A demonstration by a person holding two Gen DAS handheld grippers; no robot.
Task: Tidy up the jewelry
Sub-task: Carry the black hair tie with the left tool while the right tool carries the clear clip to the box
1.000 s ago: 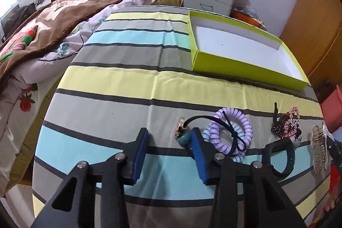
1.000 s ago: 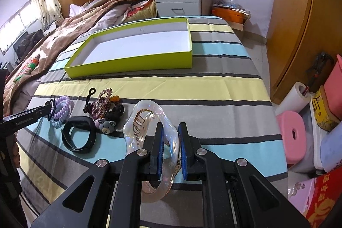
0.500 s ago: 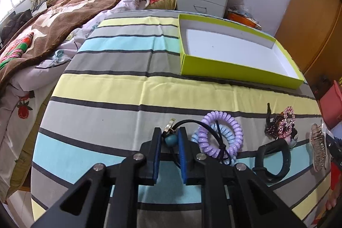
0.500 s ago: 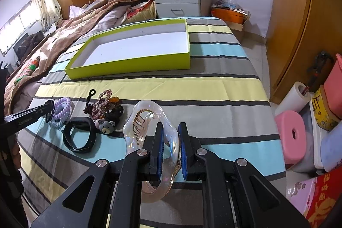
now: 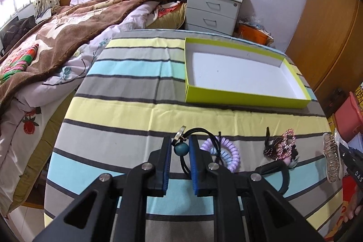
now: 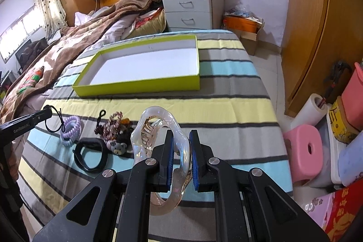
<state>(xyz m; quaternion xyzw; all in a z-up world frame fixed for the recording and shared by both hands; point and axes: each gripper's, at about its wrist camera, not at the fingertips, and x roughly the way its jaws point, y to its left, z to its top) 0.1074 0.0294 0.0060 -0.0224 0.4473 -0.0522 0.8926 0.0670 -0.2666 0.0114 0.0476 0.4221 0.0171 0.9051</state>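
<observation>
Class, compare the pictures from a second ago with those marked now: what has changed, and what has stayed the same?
The left gripper closed on the black hair tie's teal bead and lifted it; its loop now hangs off the bedspread. The right gripper kept hold of the clear hair claw. The green box is unchanged.

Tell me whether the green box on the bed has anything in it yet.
Empty. The green box shows only its bare white floor in both views; the jewelry lies on the striped sheet or sits in the fingers.
</observation>
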